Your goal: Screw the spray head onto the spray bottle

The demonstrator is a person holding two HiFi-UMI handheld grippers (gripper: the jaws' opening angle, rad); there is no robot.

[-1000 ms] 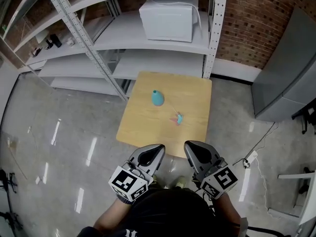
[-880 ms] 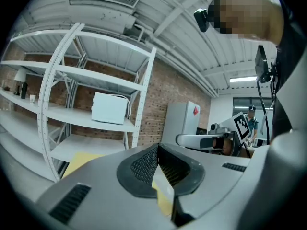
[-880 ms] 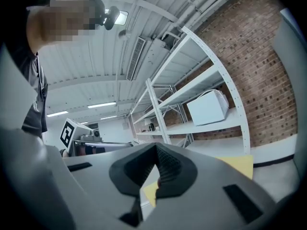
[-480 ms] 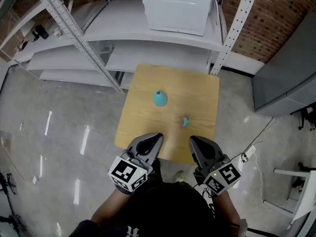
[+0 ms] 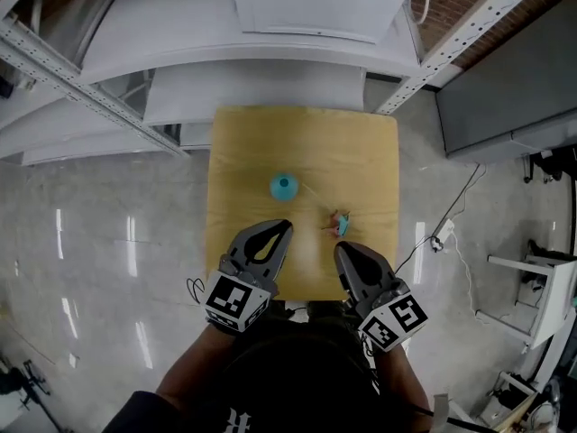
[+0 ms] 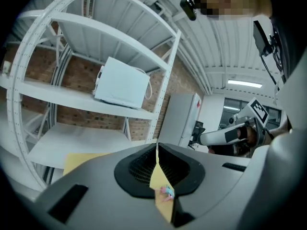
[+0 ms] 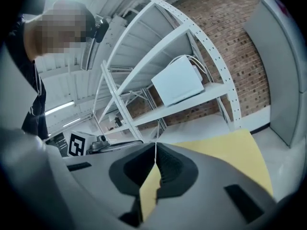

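Two grippers hung low in the head view, over the near edge of a square yellow table (image 5: pixel 243 152) on a glossy grey floor. At the left, the left gripper (image 5: pixel 280 227) had its fingers (image 6: pixel 136 169) closed flat against each other and held nothing; in the left gripper view they met in a thin seam, and a wedge of table showed below it. Just right of that gripper's tip and farther up the frame, the teal spray bottle (image 5: pixel 284 186) stood upright near the middle of the table. The small pink-and-teal spray head (image 5: pixel 340 224) lay apart from the bottle, lower and to the right, and it also appeared through the wedge under the left seam (image 6: pixel 167 191). Right of centre, the right gripper (image 5: pixel 342 249) sat just below the spray head without touching it, its fingers (image 7: pixel 172 169) likewise shut together and empty. White metal shelving (image 5: pixel 180 88) with a white box (image 5: pixel 315 3) on it filled the top of the frame, and a grey cabinet (image 5: pixel 505 88) stood at the upper right.
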